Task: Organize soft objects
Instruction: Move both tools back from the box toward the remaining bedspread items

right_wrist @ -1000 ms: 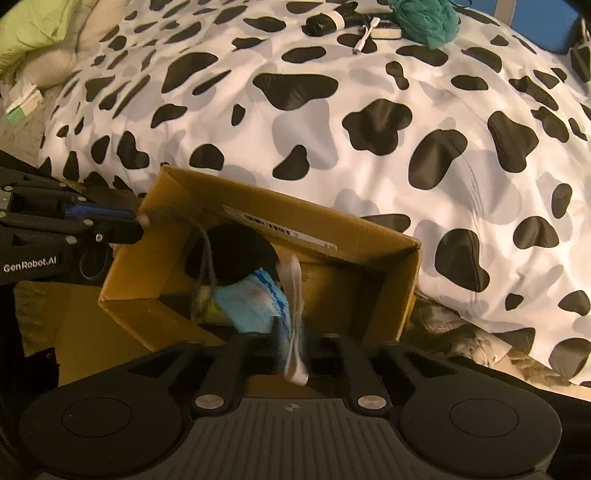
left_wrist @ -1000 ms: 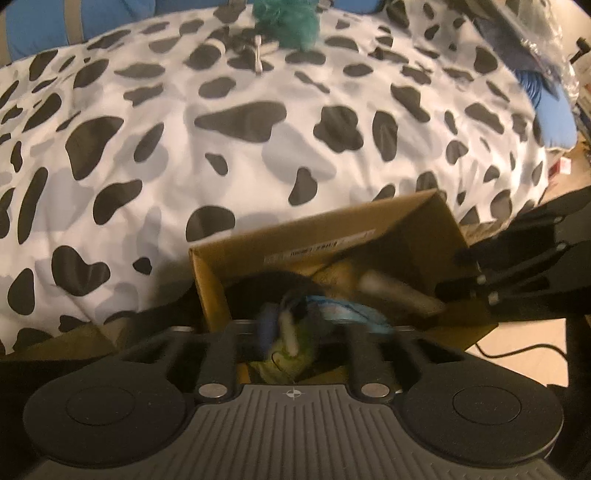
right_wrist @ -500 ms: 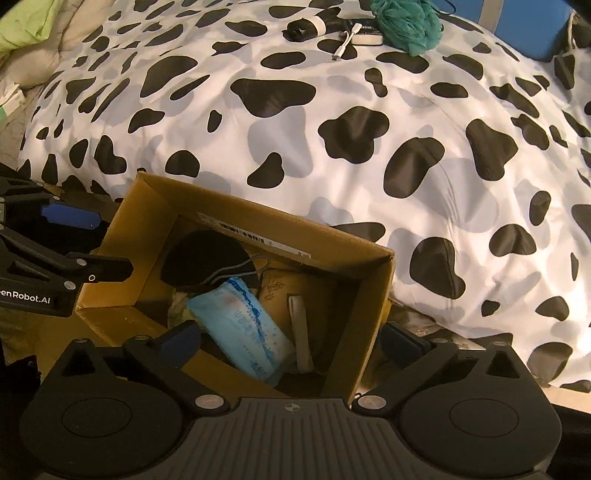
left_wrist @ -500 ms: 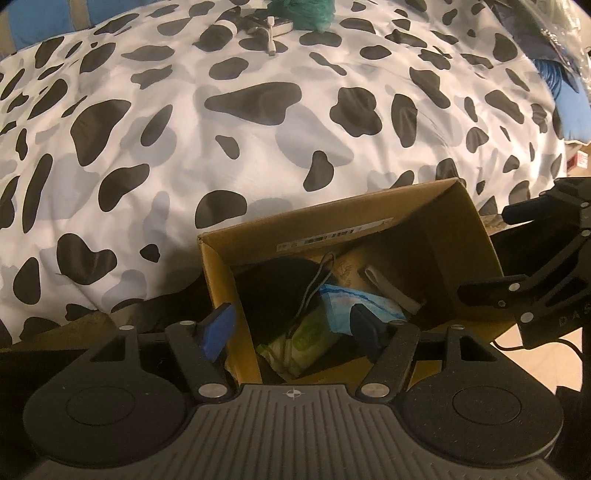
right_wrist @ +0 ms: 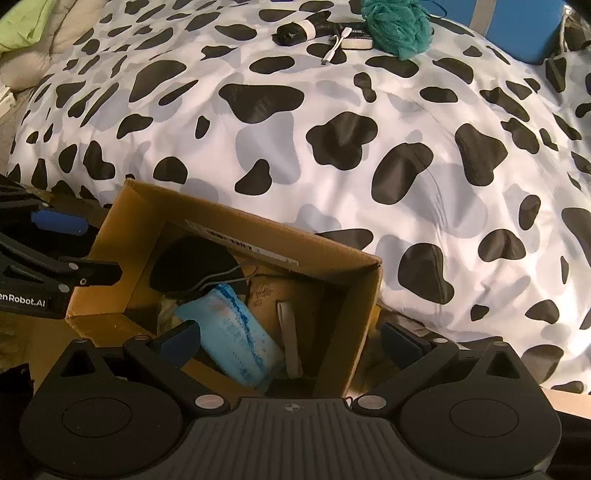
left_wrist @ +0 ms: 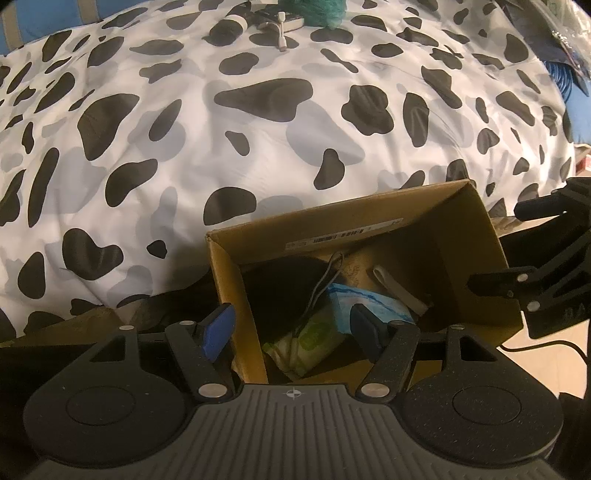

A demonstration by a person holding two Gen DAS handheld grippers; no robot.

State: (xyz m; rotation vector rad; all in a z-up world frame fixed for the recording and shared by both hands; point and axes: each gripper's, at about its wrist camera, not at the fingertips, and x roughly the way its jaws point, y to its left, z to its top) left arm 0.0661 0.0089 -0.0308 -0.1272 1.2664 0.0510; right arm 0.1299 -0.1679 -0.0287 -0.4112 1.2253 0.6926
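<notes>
In the left wrist view, the left hand-held gripper [left_wrist: 291, 326] is held above an open cardboard box [left_wrist: 476, 236] that stands against the near edge of a bed covered by a cow-print duvet [left_wrist: 221, 140]. Its jaws are seen apart, with nothing pinched between them (they have just been opening). Inside the box lie a blue tissue pack [left_wrist: 369, 301], a green-and-white packet [left_wrist: 314, 336], a black rounded soft item [left_wrist: 284, 288] with a thin cord, and a pale strap [left_wrist: 397, 291]. At the far edge of the bed a teal mesh puff [left_wrist: 314, 11] is seen, with a white cable [left_wrist: 282, 33] beside it. The right hand-held gripper [left_wrist: 535, 266] shows at the right, just beside the box.

In the right wrist view, the right hand-held gripper [right_wrist: 291, 339] is spread fully (also just opened) and holds nothing; one finger is over the box interior, the other outside its right wall. The same box [right_wrist: 110, 236] is seen with the tissue pack [right_wrist: 236, 332] resting on top of its contents, the black item [right_wrist: 188, 262] behind it and the strap [right_wrist: 288, 332] to its right. The teal puff [right_wrist: 397, 26] and a black roll with a white band [right_wrist: 295, 31] lie at the bed's far edge.
</notes>
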